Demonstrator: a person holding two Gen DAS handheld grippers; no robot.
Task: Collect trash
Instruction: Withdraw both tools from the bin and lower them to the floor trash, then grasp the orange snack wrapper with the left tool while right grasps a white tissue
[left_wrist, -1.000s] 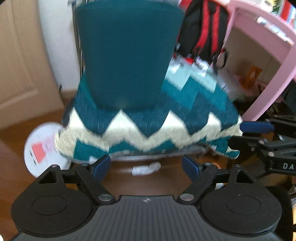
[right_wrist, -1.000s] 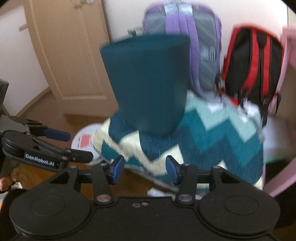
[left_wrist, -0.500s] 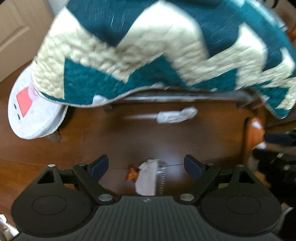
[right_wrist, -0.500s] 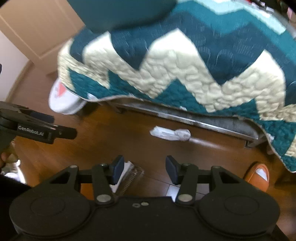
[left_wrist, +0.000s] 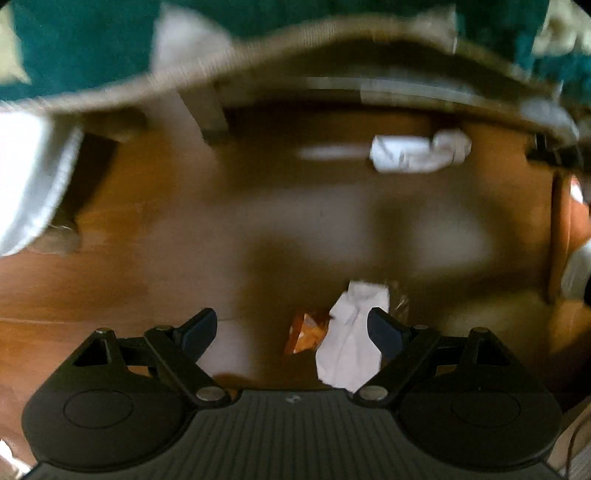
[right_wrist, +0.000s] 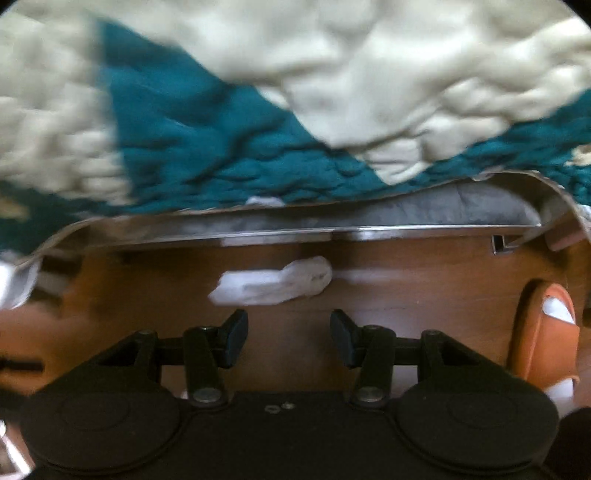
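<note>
A crumpled white paper wrapper (left_wrist: 351, 339) with a small orange snack packet (left_wrist: 306, 332) beside it lies on the wooden floor. My left gripper (left_wrist: 291, 330) hangs open just above them, its right finger (left_wrist: 384, 330) over the wrapper's edge. A second crumpled white tissue (left_wrist: 421, 151) lies farther off near the chair's base; in the right wrist view the same tissue (right_wrist: 273, 284) sits just beyond my right gripper (right_wrist: 288, 334), which is open with bare floor between its fingers.
A teal and cream zigzag quilt (right_wrist: 258, 122) hangs over a chair with a metal base rail (right_wrist: 332, 230). An orange slipper (right_wrist: 543, 332) lies on the floor at the right. A white round object (left_wrist: 26, 173) sits at the left.
Both grippers have dropped steeply from facing the chair back to close above the floor. The trash pieces have grown large in view, and the quilt now fills the top.
</note>
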